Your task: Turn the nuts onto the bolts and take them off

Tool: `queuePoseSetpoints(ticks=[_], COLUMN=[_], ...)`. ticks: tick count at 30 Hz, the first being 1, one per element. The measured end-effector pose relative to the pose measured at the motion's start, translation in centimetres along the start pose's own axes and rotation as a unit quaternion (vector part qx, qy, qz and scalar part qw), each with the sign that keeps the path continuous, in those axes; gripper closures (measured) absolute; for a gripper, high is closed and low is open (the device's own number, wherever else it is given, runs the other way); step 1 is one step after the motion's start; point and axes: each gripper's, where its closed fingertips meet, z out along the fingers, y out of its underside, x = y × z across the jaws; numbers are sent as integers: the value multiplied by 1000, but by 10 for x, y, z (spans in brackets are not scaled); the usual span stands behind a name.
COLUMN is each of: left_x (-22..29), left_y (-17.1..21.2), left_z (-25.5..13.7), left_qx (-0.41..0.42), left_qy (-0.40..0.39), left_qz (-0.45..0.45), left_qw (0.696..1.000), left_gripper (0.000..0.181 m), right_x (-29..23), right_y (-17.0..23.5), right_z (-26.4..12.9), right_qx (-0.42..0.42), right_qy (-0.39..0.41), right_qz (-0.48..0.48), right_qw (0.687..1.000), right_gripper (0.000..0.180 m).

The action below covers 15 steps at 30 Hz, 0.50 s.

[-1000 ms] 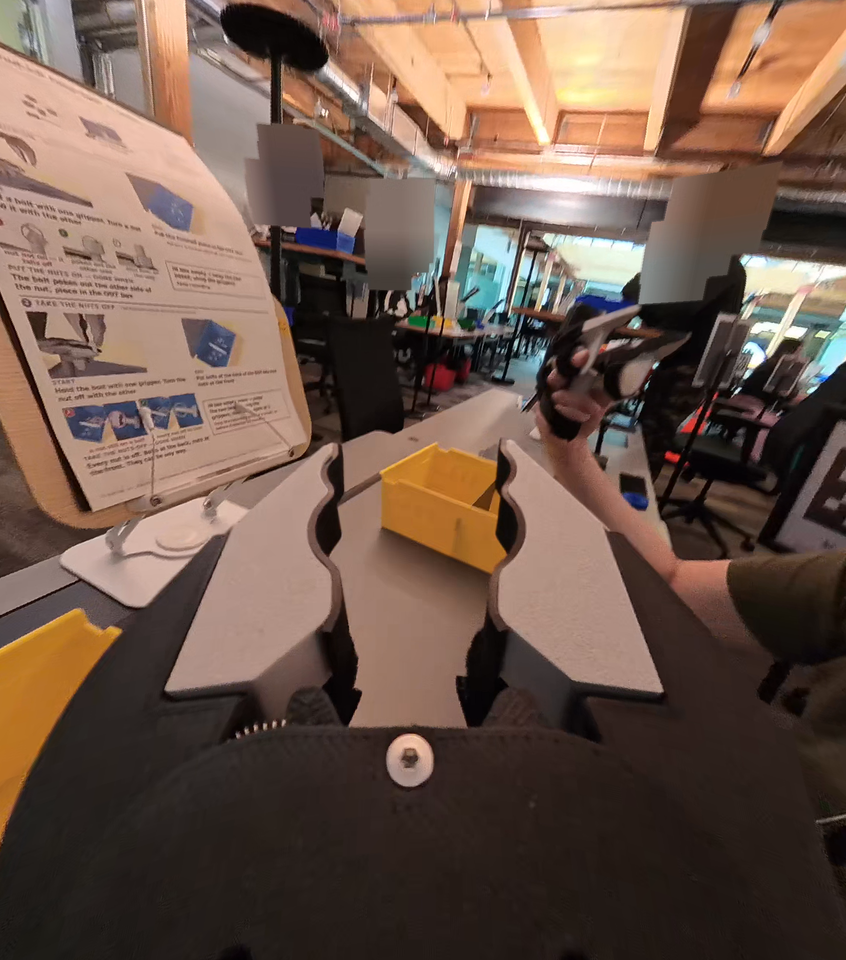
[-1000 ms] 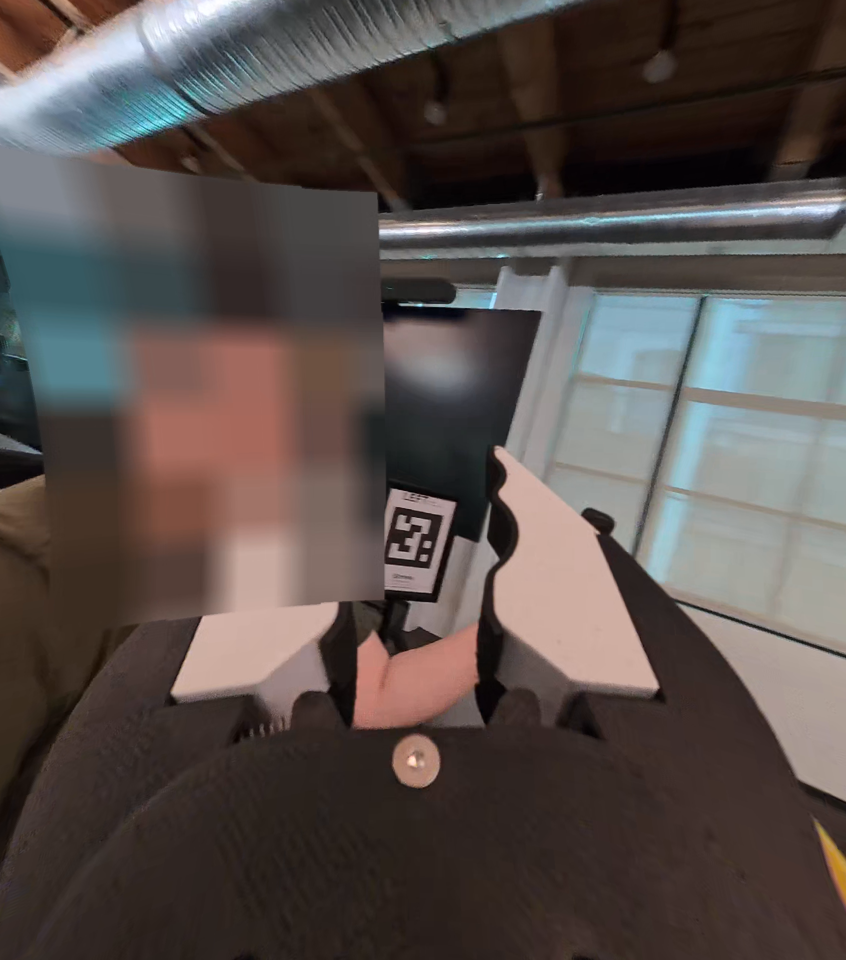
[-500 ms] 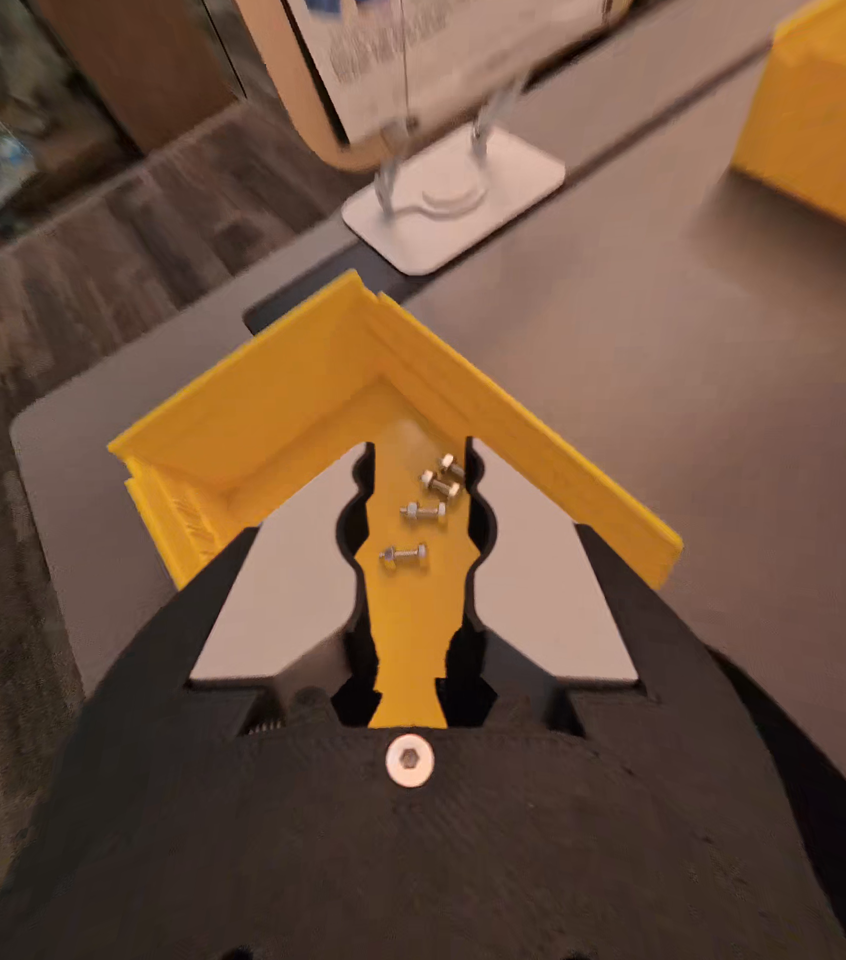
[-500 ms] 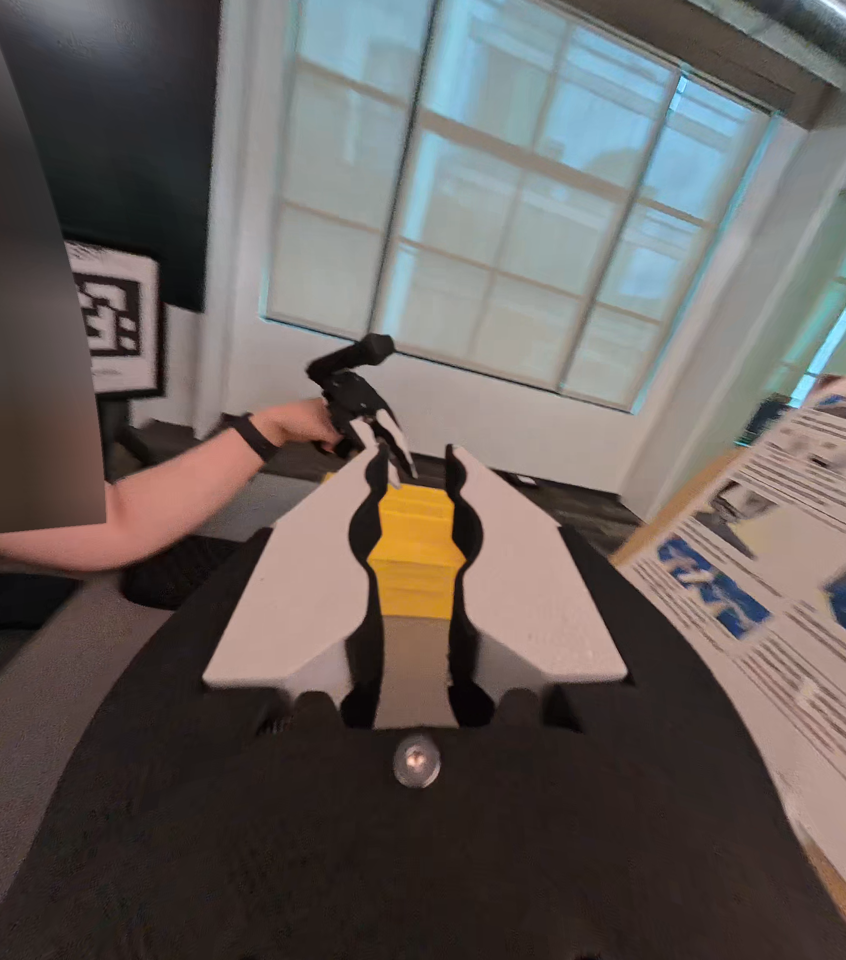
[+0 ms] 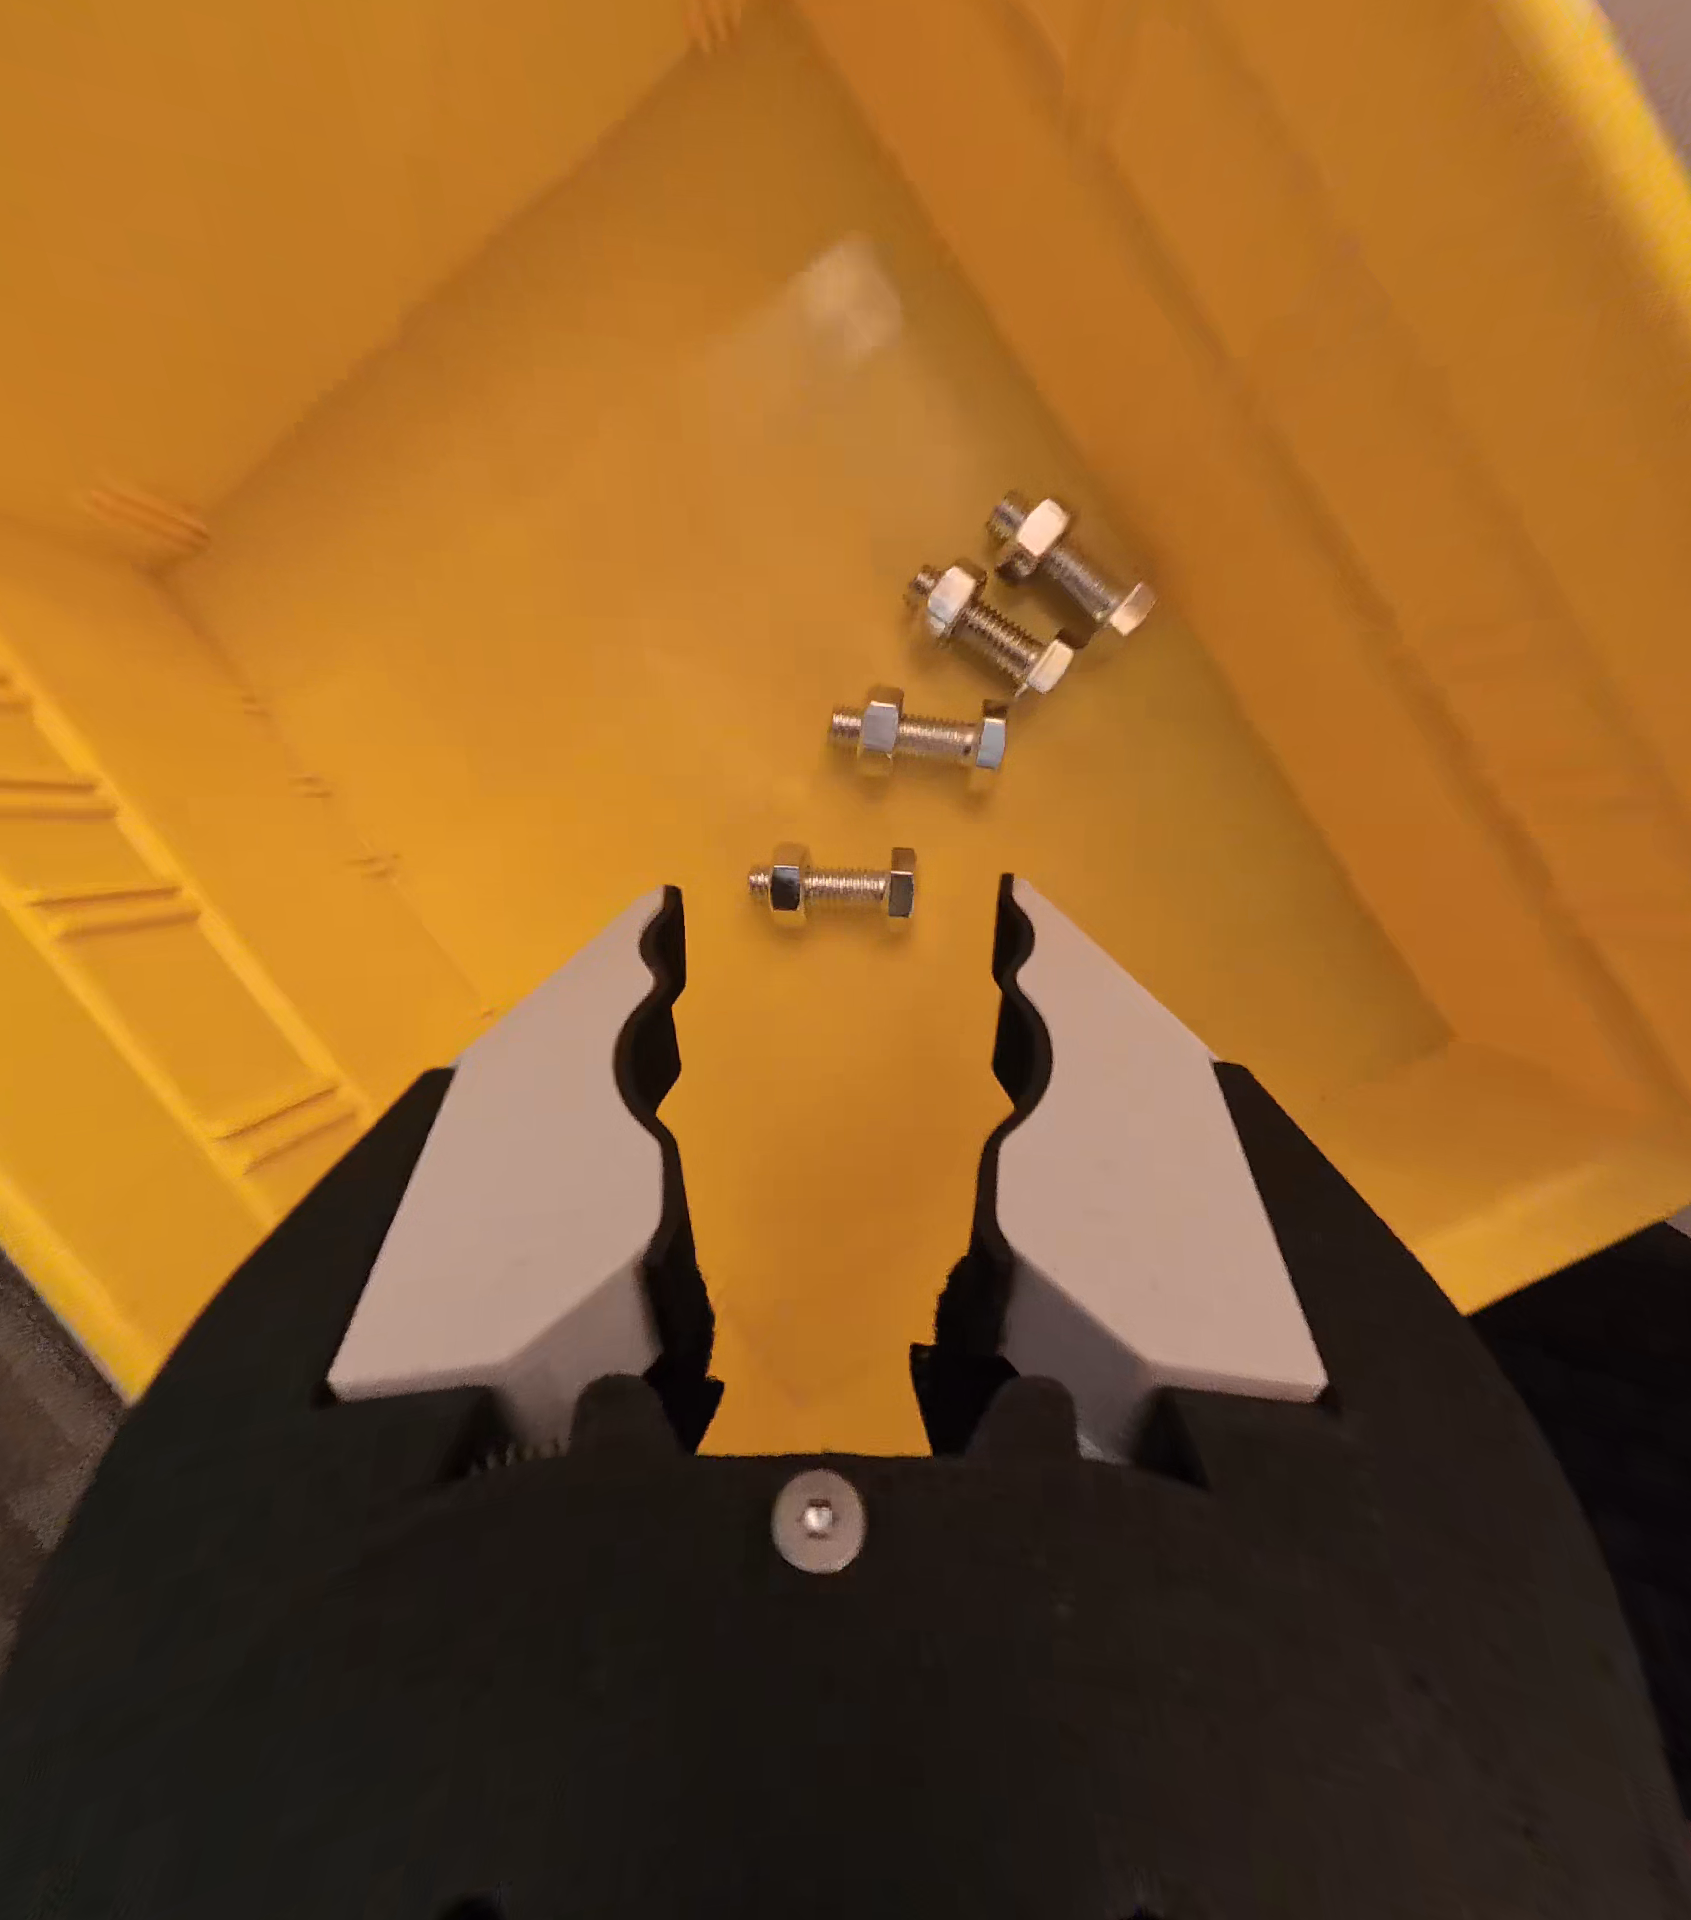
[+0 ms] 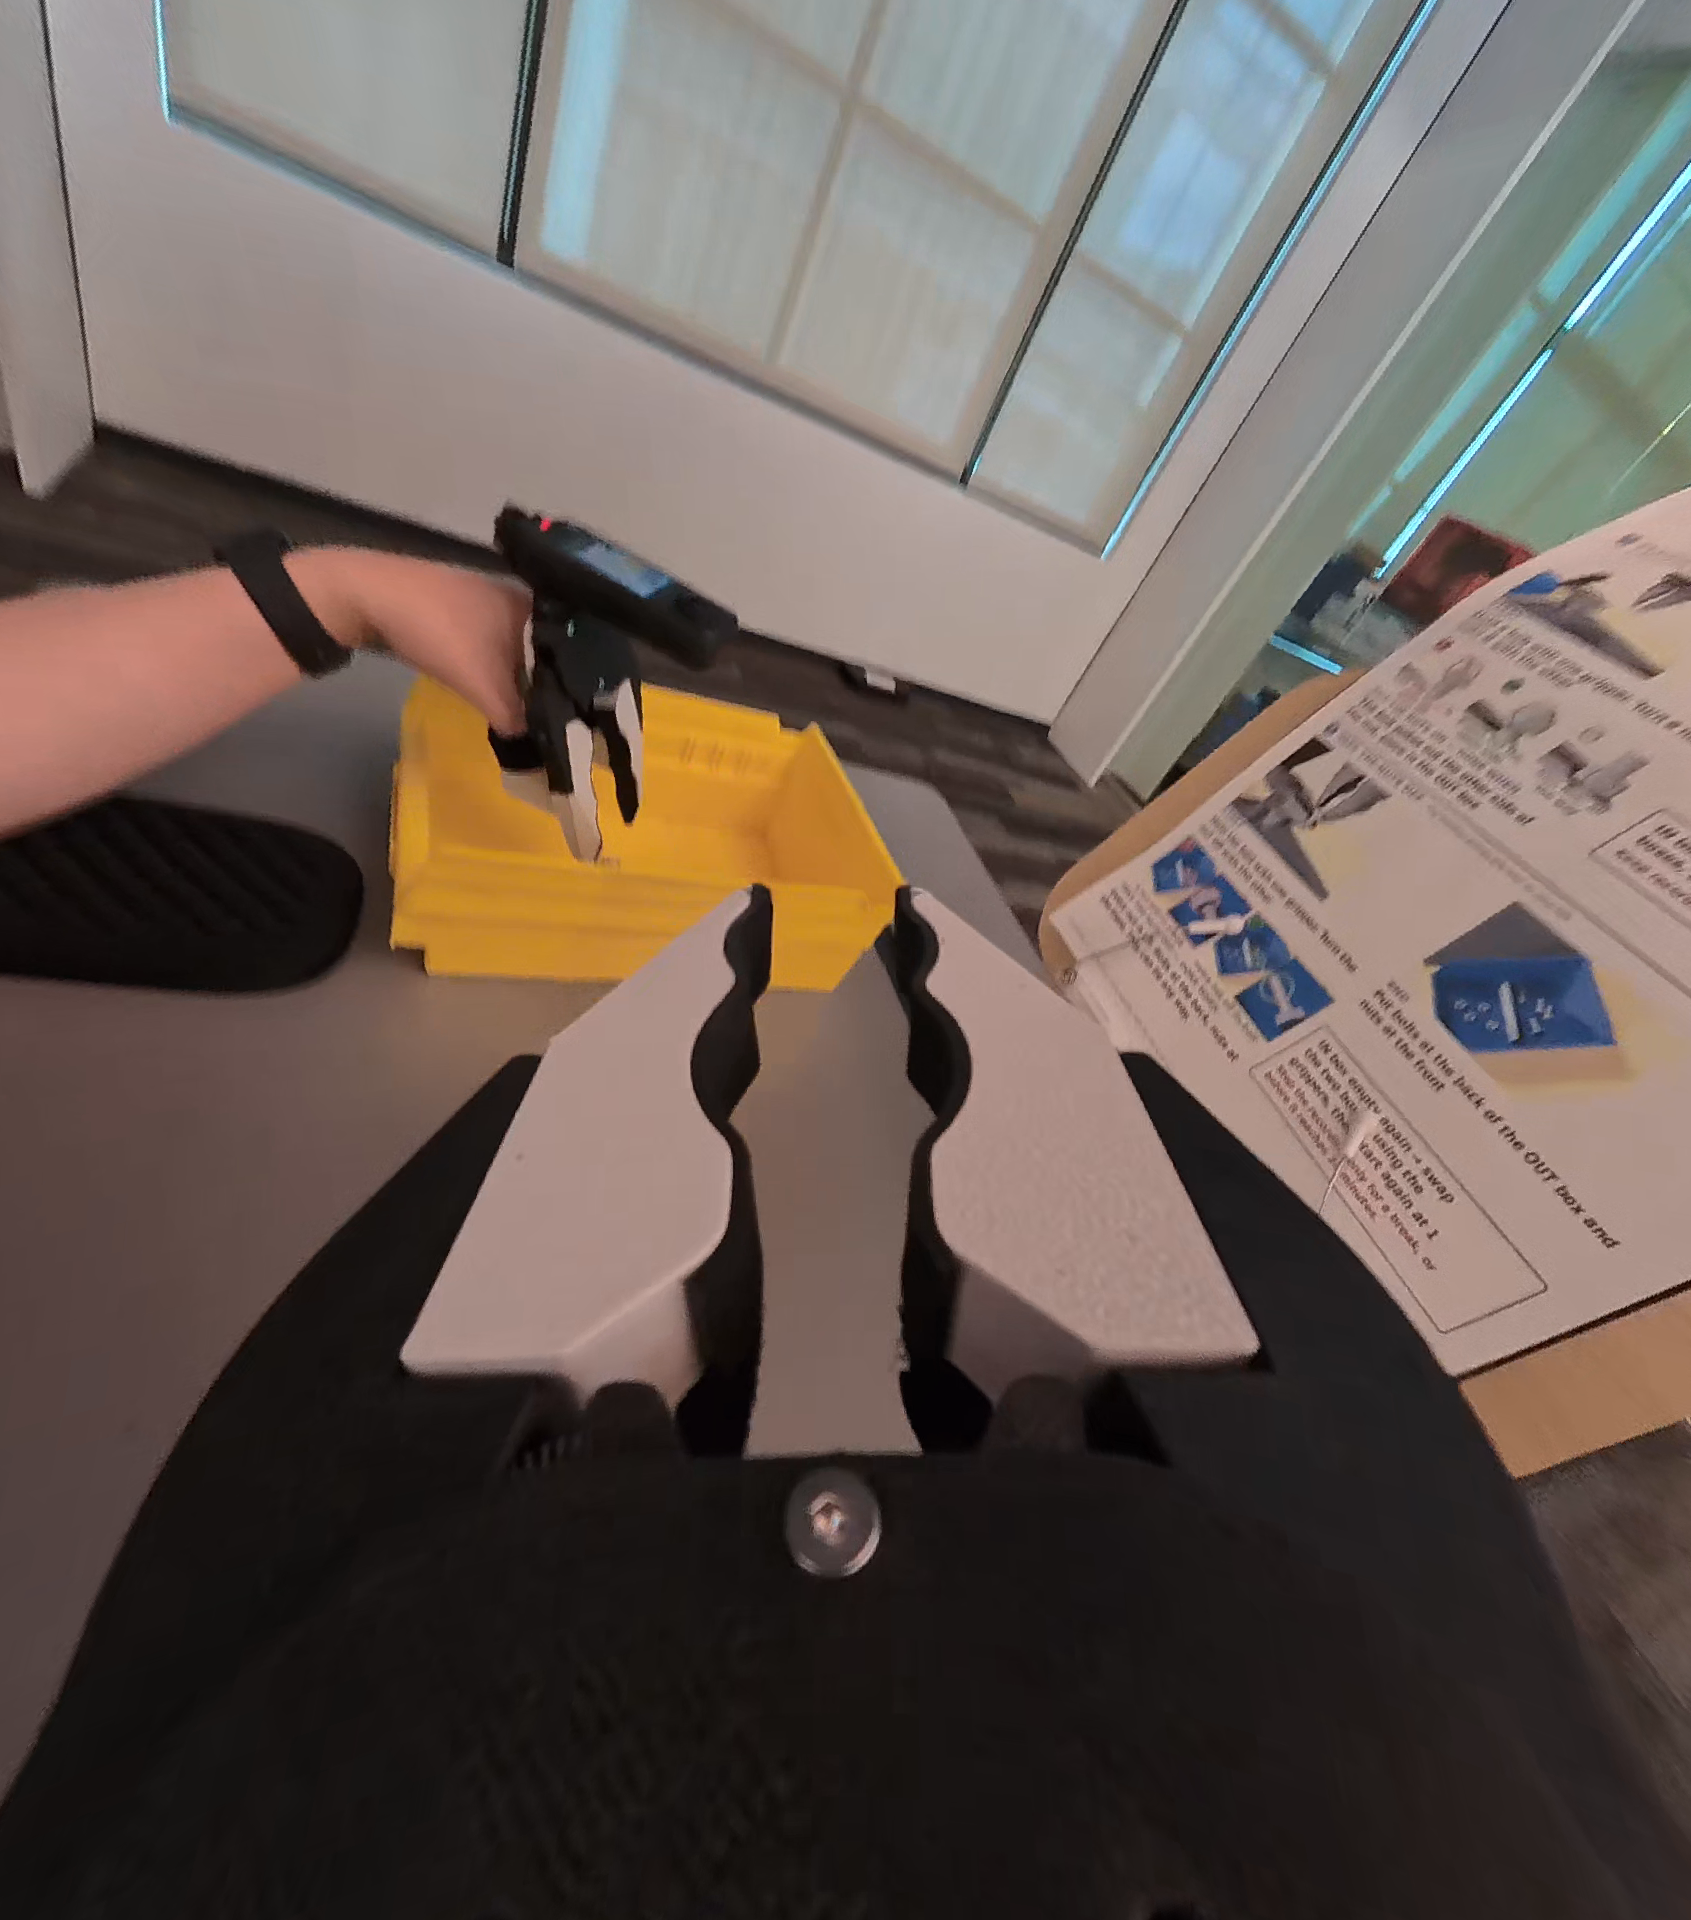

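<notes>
In the left wrist view my left gripper point(image 5: 839, 896) is open and empty, lowered inside a yellow bin point(image 5: 508, 582). Several steel bolts with nuts on them lie on the bin floor. The nearest bolt point(image 5: 836, 885) lies crosswise just beyond my fingertips; another point(image 5: 919, 736) and two more point(image 5: 1038, 608) lie farther on. In the right wrist view my right gripper point(image 6: 828, 902) is open and empty above the grey table point(image 6: 145, 1143). There the left gripper point(image 6: 592, 800) shows dipping into the same yellow bin point(image 6: 810, 831).
An instruction board point(image 6: 1506, 935) on a wooden stand leans at the right of the table. A black ribbed pad point(image 6: 114, 904) lies left of the bin under the person's forearm point(image 6: 93, 686). Windows and dark floor lie beyond the table edge. Some 40 cm of space lies between my two pairs of fingers.
My left gripper swung down from facing the room into the yellow bin, close to the bolts, and its jaws opened wider. My right gripper turned down from the ceiling toward the table and bin.
</notes>
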Motion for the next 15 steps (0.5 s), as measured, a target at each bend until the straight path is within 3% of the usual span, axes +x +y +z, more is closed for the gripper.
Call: queuePoseSetpoints(ticks=[9,12,15], left_x=[-4,-1,-1], left_y=[17,18,21], left_z=[24,27,24], left_qx=[-47,-51,-62], left_qy=[6,22,22], left_qz=[-3,3,14], left_qw=[999,998,998], left_gripper=[125,144,145], right_x=[-11,-12,-12], right_y=[19,21,22], right_z=[12,13,14], right_qx=[-59,-62,-64], right_qy=[-12,-14,-16], right_qz=[-52,-54,-54], right_qw=[997,996,996], right_gripper=[156,156,156])
